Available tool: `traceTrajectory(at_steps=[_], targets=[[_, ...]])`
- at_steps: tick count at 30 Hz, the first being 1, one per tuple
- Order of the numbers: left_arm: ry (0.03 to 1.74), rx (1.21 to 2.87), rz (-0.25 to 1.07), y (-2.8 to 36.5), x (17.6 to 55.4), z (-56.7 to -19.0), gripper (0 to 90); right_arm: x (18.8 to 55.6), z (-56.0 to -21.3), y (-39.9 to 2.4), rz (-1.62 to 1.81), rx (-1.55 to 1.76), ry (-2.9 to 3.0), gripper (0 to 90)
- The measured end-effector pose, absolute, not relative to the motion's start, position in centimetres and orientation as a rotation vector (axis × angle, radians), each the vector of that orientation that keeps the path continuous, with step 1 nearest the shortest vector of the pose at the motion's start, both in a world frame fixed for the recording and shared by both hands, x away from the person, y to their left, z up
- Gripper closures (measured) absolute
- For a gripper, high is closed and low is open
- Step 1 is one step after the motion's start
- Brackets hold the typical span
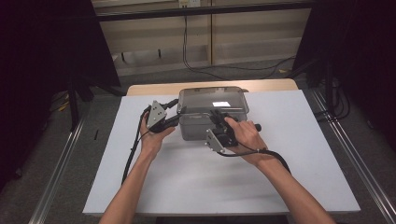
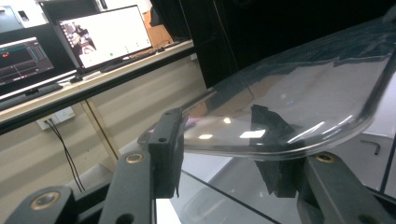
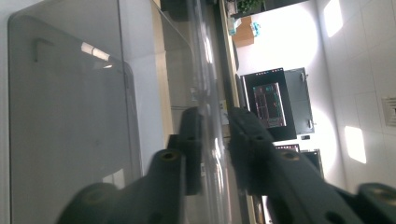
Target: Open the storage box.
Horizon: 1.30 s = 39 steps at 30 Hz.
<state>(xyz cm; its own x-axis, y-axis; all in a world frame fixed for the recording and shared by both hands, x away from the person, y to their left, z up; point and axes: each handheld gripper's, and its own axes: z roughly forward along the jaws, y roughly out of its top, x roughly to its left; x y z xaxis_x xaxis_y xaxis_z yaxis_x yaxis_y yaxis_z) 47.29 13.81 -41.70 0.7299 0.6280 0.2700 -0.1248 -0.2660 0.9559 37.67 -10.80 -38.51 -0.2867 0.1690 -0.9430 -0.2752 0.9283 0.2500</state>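
Note:
A clear plastic box point(image 1: 201, 127) with a clear lid point(image 1: 212, 97) stands at the back middle of the white table. My left gripper point(image 1: 179, 116) is at the box's left side. In the left gripper view it point(image 2: 222, 151) is open, and the lid's curved rim point(image 2: 280, 151) runs between its jaws without either pad pressing on it. The far pad shows through the plastic. My right gripper point(image 1: 218, 117) is at the box's front edge. In the right gripper view it point(image 3: 217, 140) is shut on the lid's thin edge point(image 3: 205, 93), one pad on each face.
The white table top point(image 1: 196, 177) reaches toward the person in front of the box. A small hex key point(image 2: 371, 147) lies on the table beyond the lid. Behind the table a shelf carries monitors point(image 2: 107, 35), and cables point(image 1: 187, 51) hang down the wall.

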Motion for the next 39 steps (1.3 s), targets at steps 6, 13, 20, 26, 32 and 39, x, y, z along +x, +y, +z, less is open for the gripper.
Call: traceTrajectory(at_steps=[6,13,20,26,32,39], targets=[[0.418,1.704,0.759,13.8,47.5,-42.0,55.9,38.0,-38.7,-11.5,0.496,-0.006,1.831,60.2],[0.401,1.708,0.771,13.8,47.5,-41.7,56.5,38.4,-39.1,-12.5,0.519,0.039,1.86,60.3],[0.395,1.709,0.773,13.8,47.6,-41.3,56.8,38.4,-38.8,-13.2,0.564,0.078,1.842,55.2],[0.396,1.711,0.776,13.7,47.7,-41.3,56.2,38.5,-38.6,-15.0,0.65,0.17,1.834,44.5],[0.402,1.709,0.77,13.6,47.8,-41.1,55.7,38.8,-38.7,-16.8,0.741,0.273,1.838,39.9],[0.406,1.711,0.772,13.6,47.9,-41.1,55.4,39.7,-38.6,-18.7,0.798,0.364,1.843,38.3]])
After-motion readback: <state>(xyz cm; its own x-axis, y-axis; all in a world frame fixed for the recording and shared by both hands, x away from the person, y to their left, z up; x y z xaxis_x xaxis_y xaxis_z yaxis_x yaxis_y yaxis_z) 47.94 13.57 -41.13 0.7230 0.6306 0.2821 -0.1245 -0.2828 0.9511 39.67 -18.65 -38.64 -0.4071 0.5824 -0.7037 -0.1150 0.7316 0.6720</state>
